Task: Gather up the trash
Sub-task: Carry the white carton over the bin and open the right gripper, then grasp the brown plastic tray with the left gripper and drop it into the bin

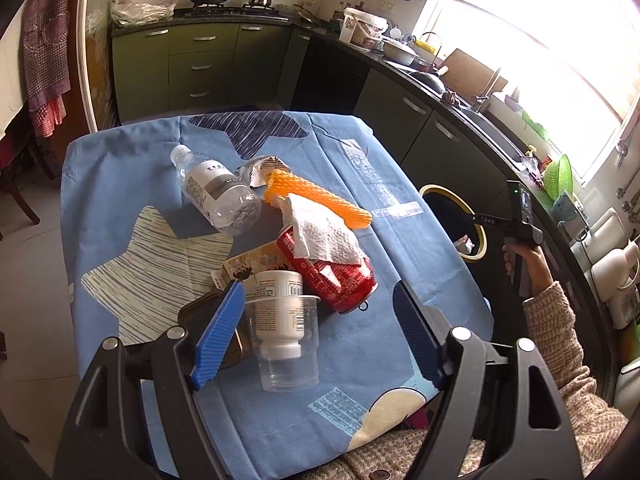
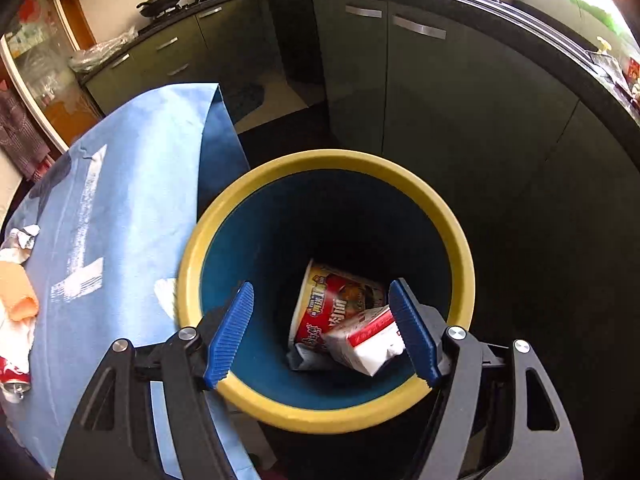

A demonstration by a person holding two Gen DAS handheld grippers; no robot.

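On the blue cloth table [image 1: 132,168] lies a heap of trash: a clear plastic bottle [image 1: 216,188], an orange foam net [image 1: 316,196], a paper towel [image 1: 324,236] draped over a red can [image 1: 336,280], and a white pill bottle [image 1: 280,308] standing in a clear cup [image 1: 288,364]. My left gripper [image 1: 318,286] hangs open just before the cup, its left finger beside the cup's rim. My right gripper [image 2: 321,286] stands open over the yellow-rimmed bin [image 2: 320,160]. Inside the bin are a noodle cup [image 2: 332,300] and a red-and-white pack [image 2: 360,340], close by the right finger.
The bin [image 1: 436,190] stands on the floor off the table's right edge, with dark green cabinets [image 2: 440,120] close behind it. A hand [image 1: 524,260] in a knit sleeve holds the right gripper there. Flat cartons [image 1: 256,260] lie under the can.
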